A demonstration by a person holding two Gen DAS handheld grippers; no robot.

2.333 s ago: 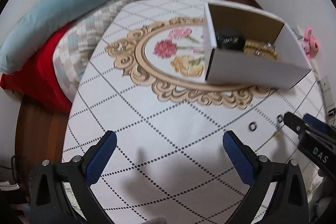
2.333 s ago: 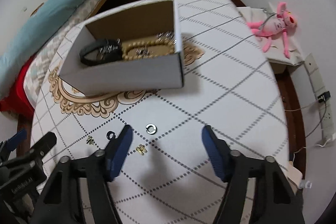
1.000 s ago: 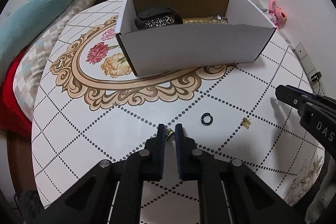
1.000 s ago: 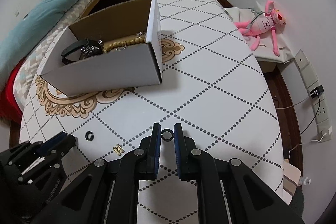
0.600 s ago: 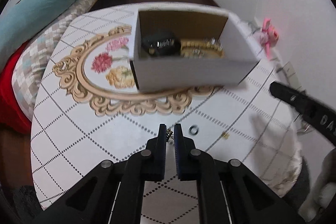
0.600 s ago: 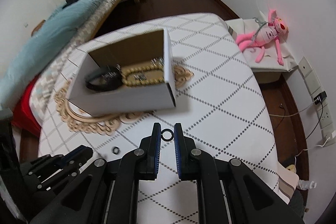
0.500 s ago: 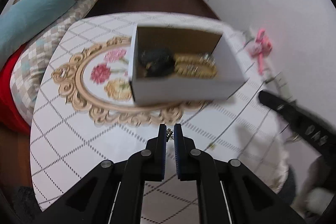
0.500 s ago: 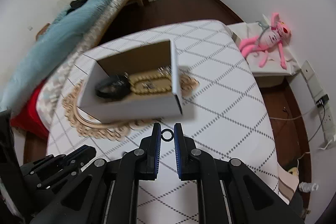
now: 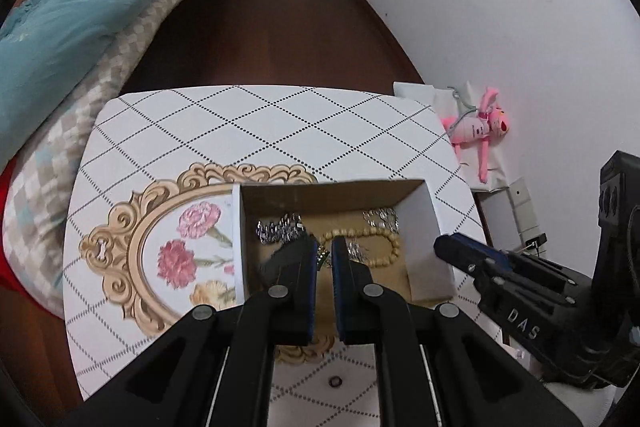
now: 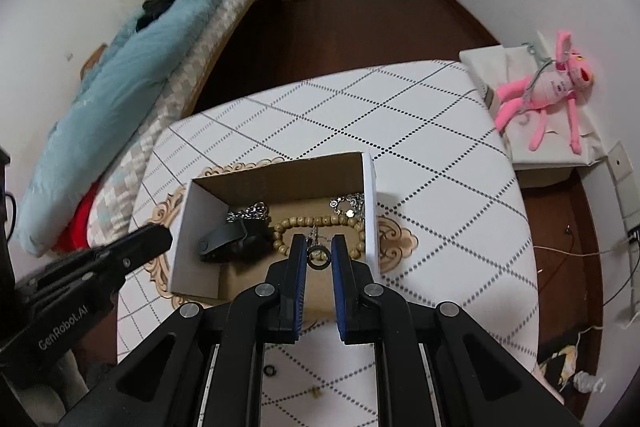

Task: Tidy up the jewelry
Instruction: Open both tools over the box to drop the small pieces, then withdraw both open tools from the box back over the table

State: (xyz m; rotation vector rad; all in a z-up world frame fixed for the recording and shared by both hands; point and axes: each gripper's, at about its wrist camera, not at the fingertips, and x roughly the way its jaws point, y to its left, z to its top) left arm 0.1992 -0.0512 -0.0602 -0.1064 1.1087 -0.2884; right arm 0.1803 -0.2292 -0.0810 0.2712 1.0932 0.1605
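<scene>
Your left hand-held gripper (image 9: pixel 324 259) is clamped on a small gold earring (image 9: pixel 321 254), poised over the open cardboard box (image 9: pixel 438 239) on the surface (image 9: pixel 280 123). To its right, your right hand-held gripper (image 10: pixel 319 259) pinches a dark ring (image 10: pixel 319 258) above the same box, beside the wooden bead bracelet (image 10: pixel 316 223). One black ring (image 9: pixel 334 382) lies on the surface below both.

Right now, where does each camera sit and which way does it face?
Left wrist: on the left tool, looking steeply down into the cardboard box; its own fingers pinch a small gold piece, and the right tool shows beside it.
Right wrist: on the right tool, also facing down, pinching a dark ring; the left tool shows.
Shared: box, bead bracelet, table, pink toy.
</scene>
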